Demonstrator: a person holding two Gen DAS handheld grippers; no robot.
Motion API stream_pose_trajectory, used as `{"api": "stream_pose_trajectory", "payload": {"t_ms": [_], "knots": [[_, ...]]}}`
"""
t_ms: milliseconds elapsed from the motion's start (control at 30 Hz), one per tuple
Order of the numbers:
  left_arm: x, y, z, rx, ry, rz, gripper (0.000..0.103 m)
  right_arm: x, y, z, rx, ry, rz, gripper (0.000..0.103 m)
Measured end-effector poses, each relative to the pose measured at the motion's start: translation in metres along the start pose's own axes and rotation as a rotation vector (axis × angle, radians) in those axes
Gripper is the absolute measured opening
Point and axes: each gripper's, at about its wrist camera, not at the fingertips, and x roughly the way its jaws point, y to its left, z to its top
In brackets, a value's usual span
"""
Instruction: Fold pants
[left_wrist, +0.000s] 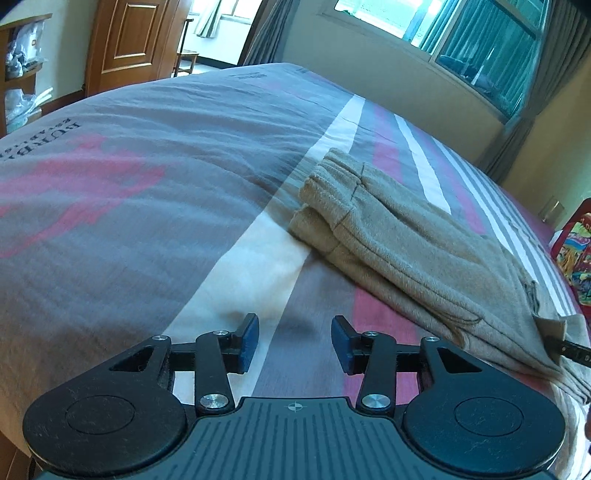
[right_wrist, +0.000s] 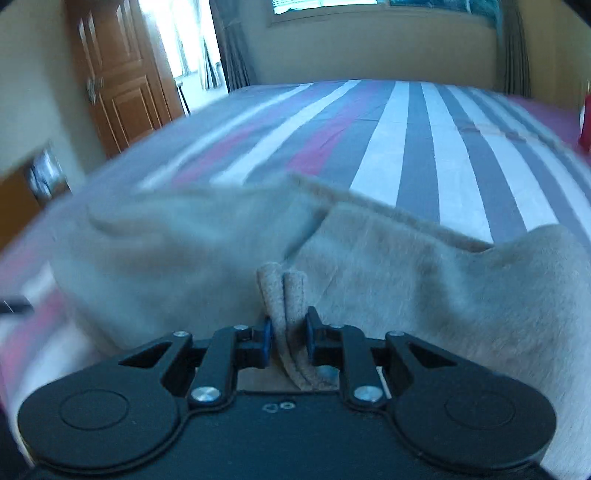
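Beige fleece pants (left_wrist: 388, 236) lie folded lengthwise on the striped bedsheet (left_wrist: 147, 184), cuffs towards the far end. My left gripper (left_wrist: 295, 325) hovers open over bare sheet just left of the pants, with nothing between its blue pads. In the right wrist view the pants (right_wrist: 406, 277) are bunched and blurred, lifted off the bed. My right gripper (right_wrist: 288, 325) is shut on a doubled fold of the beige fabric (right_wrist: 284, 291), which sticks up between its pads. At the pants' near end in the left wrist view, a black gripper tip (left_wrist: 570, 349) pokes into the fabric.
The bed fills both views. A wooden wardrobe (left_wrist: 129, 37) and a cluttered shelf (left_wrist: 22, 74) stand beyond its left side. A window with green curtains (left_wrist: 480, 44) runs along the far wall. A colourful bag (left_wrist: 576, 258) sits at the right edge.
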Motion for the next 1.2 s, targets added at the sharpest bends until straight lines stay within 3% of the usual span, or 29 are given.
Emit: {"api": "stream_pose_trajectory", "payload": {"t_ms": [167,300,433,467,567,600,633,700,800,867,1033,1100,1200], "knots": [[0.004,0.000,-0.002,0.001,-0.001,0.005,0.044,-0.013,0.007,-0.008,-0.024,-0.026,-0.003,0.019],[0.005,-0.004,-0.004,0.006,-0.007,0.003,0.052,-0.023,0.028,-0.005,-0.127,-0.044,-0.008,0.019],[0.005,-0.008,-0.004,0.023,-0.002,0.009,0.053,-0.022,0.056,-0.016,-0.261,-0.029,0.002,0.019],[0.005,-0.008,-0.004,0.024,0.000,0.011,0.053,-0.018,0.061,-0.021,-0.295,-0.010,-0.011,0.022],[0.004,-0.010,-0.003,0.026,0.005,0.018,0.053,-0.013,0.073,-0.034,-0.316,0.004,-0.001,0.045],[0.004,-0.011,-0.002,0.027,0.007,0.022,0.053,-0.018,0.072,-0.034,-0.275,-0.009,0.042,0.056],[0.005,-0.013,-0.001,0.026,0.009,0.026,0.053,-0.025,0.070,-0.033,-0.235,-0.031,0.089,0.058],[0.004,-0.014,0.000,0.017,0.009,0.023,0.053,-0.038,0.067,-0.033,-0.200,-0.087,0.148,0.042],[0.004,-0.023,0.001,0.019,0.008,0.017,0.053,-0.058,0.056,-0.035,-0.168,-0.165,0.051,0.025],[0.004,-0.031,0.001,0.036,0.000,0.015,0.053,-0.078,0.031,-0.038,-0.099,-0.234,-0.036,0.024],[0.006,-0.086,0.008,0.094,-0.049,-0.135,0.053,-0.126,-0.052,-0.057,0.085,-0.281,-0.238,0.021],[0.015,-0.128,0.013,0.142,-0.069,-0.209,0.053,-0.139,-0.075,-0.063,0.126,-0.283,-0.283,0.021],[0.041,-0.193,0.018,0.197,-0.024,-0.335,0.053,-0.144,-0.101,-0.069,0.200,-0.256,-0.304,0.025]]}}
